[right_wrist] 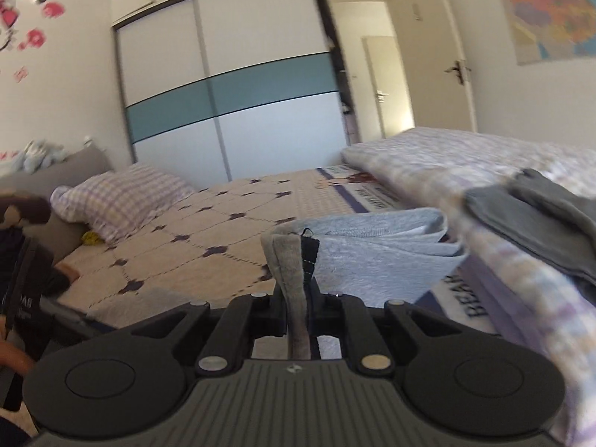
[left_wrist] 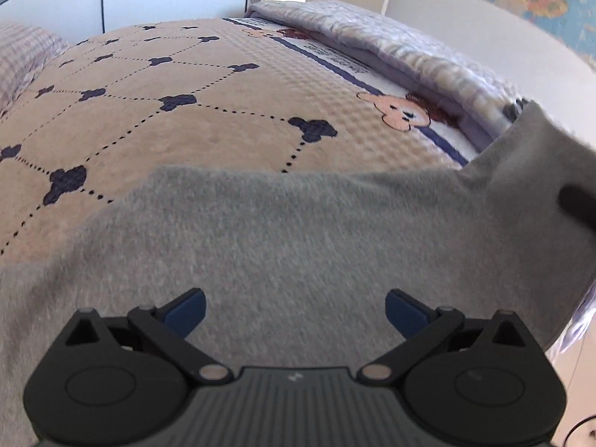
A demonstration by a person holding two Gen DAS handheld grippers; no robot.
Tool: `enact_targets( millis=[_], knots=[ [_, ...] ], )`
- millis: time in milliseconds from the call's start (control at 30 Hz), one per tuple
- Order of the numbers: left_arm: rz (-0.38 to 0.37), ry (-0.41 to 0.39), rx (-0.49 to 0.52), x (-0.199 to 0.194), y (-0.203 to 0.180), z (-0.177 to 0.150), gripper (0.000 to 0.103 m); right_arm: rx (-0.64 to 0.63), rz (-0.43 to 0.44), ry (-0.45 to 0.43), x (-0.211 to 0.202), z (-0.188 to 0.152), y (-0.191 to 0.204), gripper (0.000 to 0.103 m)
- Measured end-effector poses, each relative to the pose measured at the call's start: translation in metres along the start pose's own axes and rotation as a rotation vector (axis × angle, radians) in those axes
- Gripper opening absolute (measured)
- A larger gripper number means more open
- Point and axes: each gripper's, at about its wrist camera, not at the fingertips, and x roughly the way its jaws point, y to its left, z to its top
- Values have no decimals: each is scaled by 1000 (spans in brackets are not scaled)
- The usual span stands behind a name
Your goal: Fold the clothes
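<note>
The left gripper hovers wide open over the grey garment on the bed. The right gripper pinches its lifted edge.

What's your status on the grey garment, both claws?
Right claw shut on grey garment edge, lifted off the bed. Left claw open above the cloth, gripping nothing. Folded dark clothes sit right, clear of the fold.
</note>
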Motion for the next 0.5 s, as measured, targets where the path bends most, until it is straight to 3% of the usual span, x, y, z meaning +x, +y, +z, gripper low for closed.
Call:
enact_targets(
  millis=[133,233,400,500],
  knots=[
    [-178,-15,-202,-8,33,-4,103,-109,76,78,27,-7,38,11],
    [-250,-44,-317,-10,49,-8,103,-171,123,145,41,-15,58,11],
    [-342,-32,-408,2,51,-9,103,-248,168,275,53,-30,70,15],
    [-379,-6,-416,11,41,-5,103,-225,222,347,57,-33,65,29]
  ],
)
